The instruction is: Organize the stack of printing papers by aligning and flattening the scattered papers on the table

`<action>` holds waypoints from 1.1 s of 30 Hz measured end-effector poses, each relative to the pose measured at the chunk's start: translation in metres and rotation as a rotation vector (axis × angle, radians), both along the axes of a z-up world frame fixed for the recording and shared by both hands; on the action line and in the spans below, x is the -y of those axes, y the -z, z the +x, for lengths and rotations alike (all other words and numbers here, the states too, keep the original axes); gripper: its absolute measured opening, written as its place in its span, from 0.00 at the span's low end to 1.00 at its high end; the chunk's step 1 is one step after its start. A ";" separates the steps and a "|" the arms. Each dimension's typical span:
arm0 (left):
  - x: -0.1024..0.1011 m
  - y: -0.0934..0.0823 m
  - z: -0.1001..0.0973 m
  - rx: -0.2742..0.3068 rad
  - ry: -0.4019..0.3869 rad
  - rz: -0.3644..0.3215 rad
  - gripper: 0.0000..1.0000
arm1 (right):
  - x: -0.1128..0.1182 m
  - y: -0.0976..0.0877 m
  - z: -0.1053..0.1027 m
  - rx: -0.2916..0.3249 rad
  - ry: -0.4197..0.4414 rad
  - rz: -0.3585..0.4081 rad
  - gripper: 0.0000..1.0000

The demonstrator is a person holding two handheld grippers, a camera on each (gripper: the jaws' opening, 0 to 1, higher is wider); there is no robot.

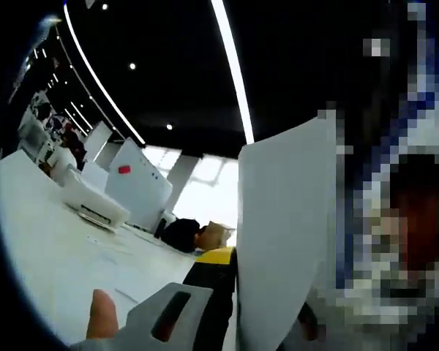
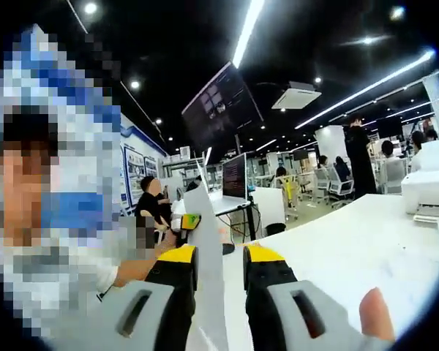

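Printing papers (image 2: 208, 270) stand on edge, lifted off the white counter (image 2: 351, 256), and run up between the yellow-tipped jaws of the right hand-held gripper (image 2: 219, 265), which are closed on the sheets from both sides. In the left gripper view the same papers (image 1: 285, 241) rise as a broad white sheet, held upright against the black, yellow-tipped jaw of the left hand-held gripper (image 1: 230, 292); its other jaw is hidden behind the paper, so whether it is clamped I cannot tell. A white printer (image 1: 95, 203) sits further along the counter (image 1: 51, 248), well apart from the papers.
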State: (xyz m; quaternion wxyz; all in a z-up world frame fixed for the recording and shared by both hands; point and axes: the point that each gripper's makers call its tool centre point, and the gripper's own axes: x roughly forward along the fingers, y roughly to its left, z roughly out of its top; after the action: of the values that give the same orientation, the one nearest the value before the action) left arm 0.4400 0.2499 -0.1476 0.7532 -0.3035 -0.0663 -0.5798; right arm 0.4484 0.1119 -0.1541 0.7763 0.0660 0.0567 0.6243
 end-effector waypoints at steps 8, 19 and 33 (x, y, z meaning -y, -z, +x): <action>-0.019 0.028 0.014 -0.092 -0.069 0.003 0.06 | 0.019 0.014 0.002 0.003 0.056 -0.024 0.21; -0.008 0.075 0.004 -0.111 -0.113 0.130 0.06 | 0.041 0.042 -0.004 -0.014 0.108 -0.058 0.21; -0.008 0.120 0.011 -0.089 -0.099 0.187 0.06 | 0.093 0.105 0.041 0.050 0.425 -0.275 0.38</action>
State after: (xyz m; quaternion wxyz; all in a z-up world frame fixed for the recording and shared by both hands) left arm 0.4513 0.2578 -0.2680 0.8081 -0.2537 0.0068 -0.5316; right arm 0.4895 0.0188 -0.2594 0.8930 -0.0451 0.1069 0.4348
